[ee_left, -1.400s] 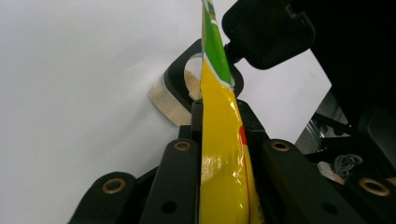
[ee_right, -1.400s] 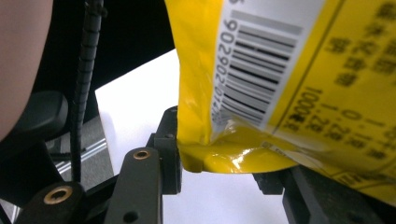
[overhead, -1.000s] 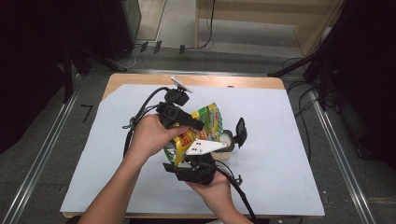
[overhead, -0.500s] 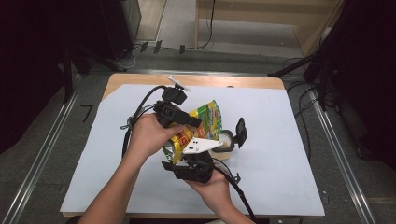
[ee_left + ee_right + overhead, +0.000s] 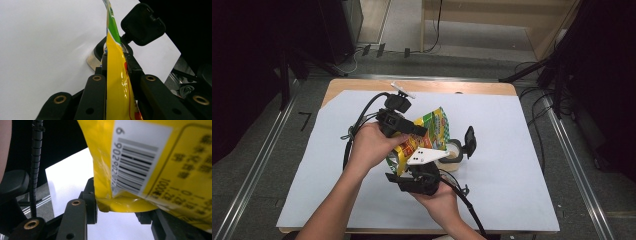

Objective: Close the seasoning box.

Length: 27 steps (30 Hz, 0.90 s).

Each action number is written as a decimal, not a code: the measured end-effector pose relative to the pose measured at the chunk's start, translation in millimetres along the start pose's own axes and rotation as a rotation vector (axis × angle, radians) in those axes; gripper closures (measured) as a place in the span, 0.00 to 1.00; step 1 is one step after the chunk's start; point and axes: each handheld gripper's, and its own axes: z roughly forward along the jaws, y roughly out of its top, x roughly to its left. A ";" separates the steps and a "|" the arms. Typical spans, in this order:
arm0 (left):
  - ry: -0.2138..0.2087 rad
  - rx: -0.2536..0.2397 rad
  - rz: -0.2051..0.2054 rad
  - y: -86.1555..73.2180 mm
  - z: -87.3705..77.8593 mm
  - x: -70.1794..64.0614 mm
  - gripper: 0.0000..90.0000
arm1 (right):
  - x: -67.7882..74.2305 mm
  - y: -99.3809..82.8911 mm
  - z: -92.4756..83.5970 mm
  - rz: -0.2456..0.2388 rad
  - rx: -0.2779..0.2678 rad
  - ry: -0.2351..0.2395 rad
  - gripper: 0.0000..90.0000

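While two hand-held grippers (image 5: 409, 127) clamp one pouch (image 5: 427, 132).

My high camera looks forward and down over my tongs; each tong camera peers closely along its jaws at the shared yellow bag (image 5: 427, 137).
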 end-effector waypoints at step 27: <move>-0.034 -0.006 -0.027 2.9 3.7 8.2 0.89 | -3.1 1.5 -0.2 0.001 0.003 0.000 0.69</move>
